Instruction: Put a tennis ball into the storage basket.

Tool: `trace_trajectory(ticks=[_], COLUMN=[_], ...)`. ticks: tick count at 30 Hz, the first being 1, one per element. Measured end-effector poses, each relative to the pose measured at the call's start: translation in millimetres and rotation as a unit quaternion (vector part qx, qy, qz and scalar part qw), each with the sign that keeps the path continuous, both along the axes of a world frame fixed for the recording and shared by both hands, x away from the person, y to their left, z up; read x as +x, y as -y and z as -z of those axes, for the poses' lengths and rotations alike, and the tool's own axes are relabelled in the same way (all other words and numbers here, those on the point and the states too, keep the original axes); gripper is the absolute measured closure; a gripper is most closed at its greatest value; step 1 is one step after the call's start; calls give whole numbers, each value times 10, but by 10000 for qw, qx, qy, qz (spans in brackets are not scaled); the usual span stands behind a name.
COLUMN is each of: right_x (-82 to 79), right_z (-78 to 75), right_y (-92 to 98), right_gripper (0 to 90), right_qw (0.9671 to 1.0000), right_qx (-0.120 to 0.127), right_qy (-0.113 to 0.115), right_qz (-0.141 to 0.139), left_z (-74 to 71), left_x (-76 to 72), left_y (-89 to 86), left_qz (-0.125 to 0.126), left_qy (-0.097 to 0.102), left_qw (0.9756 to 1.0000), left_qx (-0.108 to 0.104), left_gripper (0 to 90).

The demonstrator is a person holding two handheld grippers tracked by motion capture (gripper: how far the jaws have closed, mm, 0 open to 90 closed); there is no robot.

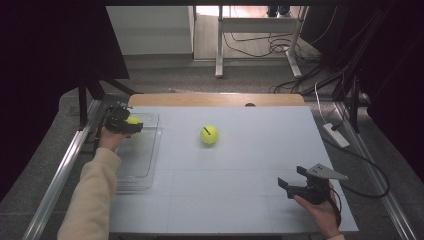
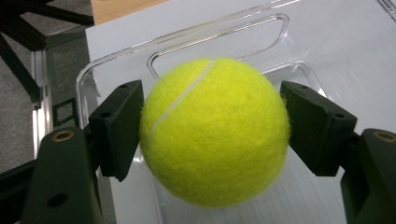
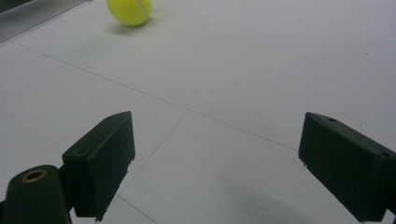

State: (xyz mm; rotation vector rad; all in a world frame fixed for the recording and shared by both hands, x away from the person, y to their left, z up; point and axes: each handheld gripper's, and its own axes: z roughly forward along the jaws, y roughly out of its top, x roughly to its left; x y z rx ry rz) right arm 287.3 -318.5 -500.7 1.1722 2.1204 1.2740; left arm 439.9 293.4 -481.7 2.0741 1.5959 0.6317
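Left gripper (image 2: 212, 133) clamps a tennis ball (image 2: 214, 130) over the clear plastic tray (image 2: 116, 60), evidently for depositing. Right gripper (image 3: 215, 163) rests wide open, empty; second tennis ball (image 1: 209, 134) sits mid-table.

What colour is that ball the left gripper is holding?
The ball is bright yellow-green with a thin white seam, seen best in the left gripper view, clamped in the left gripper.

Left tongs (image 2: 212, 135) clamped, right tongs (image 3: 215, 168) agape.

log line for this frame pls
left tool: shut on tennis ball, over clear tray | right tool: open, empty | second ball: loose, mid-table
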Motion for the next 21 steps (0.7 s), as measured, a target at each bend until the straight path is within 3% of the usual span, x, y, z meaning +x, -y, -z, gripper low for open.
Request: trace_trajectory(ticks=[8,16,21], right_x=[-3,-5,-7], right_z=[-4,-5,-6], right_y=[1,9,4], right_gripper=[108,108,108], right_qw=[10000,10000,10000], right_qx=[2,9,-2], right_qy=[-1,-3,2], right_qz=[0,21,15], left_z=[-90,-175,-209], left_x=[-43,-121,-189], left_y=[16,-29,-55], left_qz=[-59,95,178], left_qy=[289,573,659], left_qw=[9996,9968,9953], left_qx=[-51,-552,-683], left_gripper=[78,60,60])
